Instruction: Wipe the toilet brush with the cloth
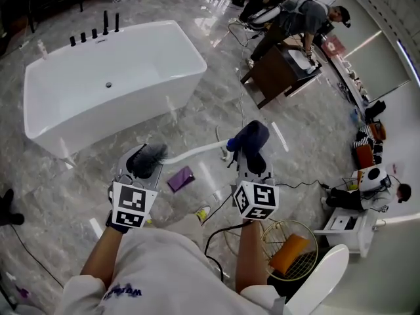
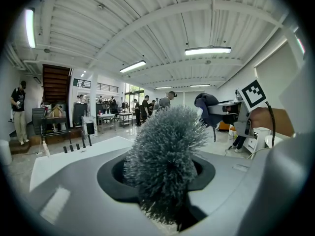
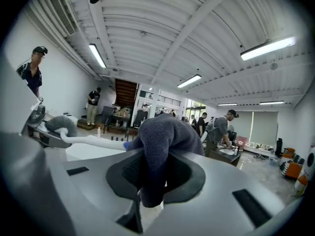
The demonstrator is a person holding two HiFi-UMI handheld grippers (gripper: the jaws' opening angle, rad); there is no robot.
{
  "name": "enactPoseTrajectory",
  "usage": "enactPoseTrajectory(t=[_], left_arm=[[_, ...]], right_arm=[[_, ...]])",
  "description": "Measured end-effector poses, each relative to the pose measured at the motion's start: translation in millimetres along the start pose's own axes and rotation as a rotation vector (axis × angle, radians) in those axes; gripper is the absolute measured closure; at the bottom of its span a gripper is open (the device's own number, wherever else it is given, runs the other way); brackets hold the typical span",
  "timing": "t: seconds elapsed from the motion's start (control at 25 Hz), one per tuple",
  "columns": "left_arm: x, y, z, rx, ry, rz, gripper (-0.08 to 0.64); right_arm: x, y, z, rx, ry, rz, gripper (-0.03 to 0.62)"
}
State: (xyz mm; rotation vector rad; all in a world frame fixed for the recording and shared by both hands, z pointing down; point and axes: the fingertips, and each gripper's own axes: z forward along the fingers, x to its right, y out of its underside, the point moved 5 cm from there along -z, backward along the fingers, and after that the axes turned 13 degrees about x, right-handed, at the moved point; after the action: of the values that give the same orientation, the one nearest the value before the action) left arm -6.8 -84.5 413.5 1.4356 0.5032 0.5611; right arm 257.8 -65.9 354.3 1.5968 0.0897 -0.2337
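White bathtub (image 1: 111,84) in the upper left of the head view. Toilet brush (image 1: 193,151) held level mid-frame, clear of the floor. Left tongs (image 1: 146,168) are clamped at its bristle head, likely to steady it. Dark blue cloth (image 1: 251,138) is bunched over the handle's far end, right of centre. Right tongs (image 1: 250,157) are nearly closed, pinching the cloth to rub the handle.
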Motion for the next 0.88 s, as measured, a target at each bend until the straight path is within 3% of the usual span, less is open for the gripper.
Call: enactPoseTrajectory(t=[0.36,0.48,0.68,0.88], left_arm=[[4,-1,3,-0.004,0.003,-0.017,0.368],[6,-2,3,-0.007,0.005,-0.018,0.368],[8,2,1,-0.014,0.003,-0.016,0.368],[4,-1,2,-0.006,0.0,-0.021,0.367]], right_arm=[[-113,1,-10,0.013,-0.397,0.017,0.529],[-132,1,-15,0.018,-0.464,0.003,0.528],[-115,9,-14,0.0,-0.367,-0.011,0.528],[-72,4,-6,-0.006,-0.175,0.036,0.528]])
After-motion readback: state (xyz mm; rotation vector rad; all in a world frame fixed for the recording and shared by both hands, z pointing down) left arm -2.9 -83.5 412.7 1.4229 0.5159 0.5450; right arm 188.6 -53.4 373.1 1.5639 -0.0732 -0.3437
